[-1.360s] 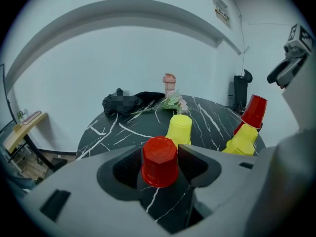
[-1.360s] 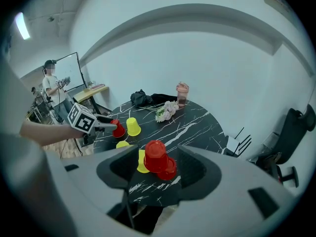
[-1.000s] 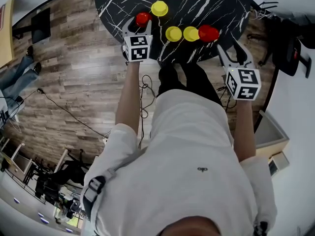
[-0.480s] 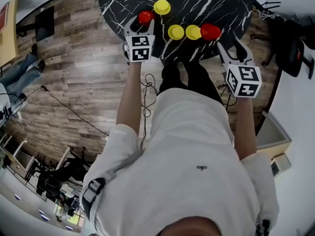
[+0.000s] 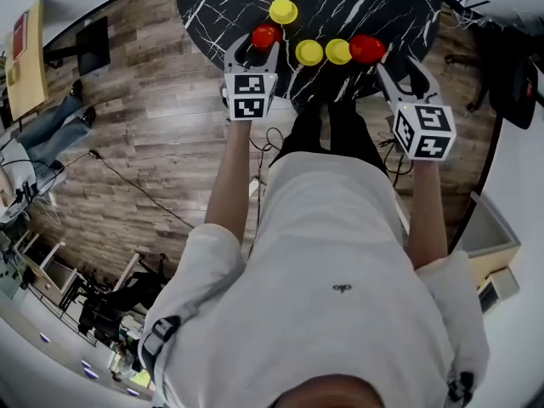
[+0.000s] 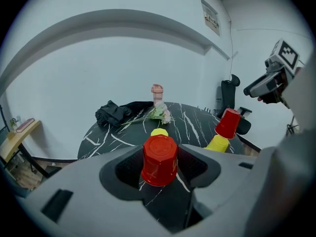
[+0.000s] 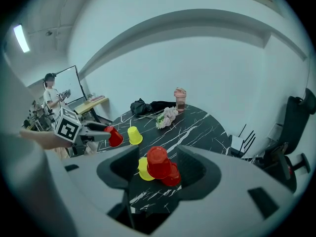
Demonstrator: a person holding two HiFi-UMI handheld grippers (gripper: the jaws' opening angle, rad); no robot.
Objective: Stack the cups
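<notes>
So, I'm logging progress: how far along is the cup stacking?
Done: a red pair looks stacked, leaning, before the open right gripper. In hand: the left gripper holds a red cup, apparently lifted off the table. Left: three yellow cups stand separate, unstacked.

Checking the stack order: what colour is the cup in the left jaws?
Red cup; it shows best in the left gripper view.

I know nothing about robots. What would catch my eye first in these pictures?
Bright red and yellow cups stand out on a round black marble table. The left gripper holds one red cup upside down between its jaws. The right gripper is open, pointing at a second red cup next to a yellow cup.
</notes>
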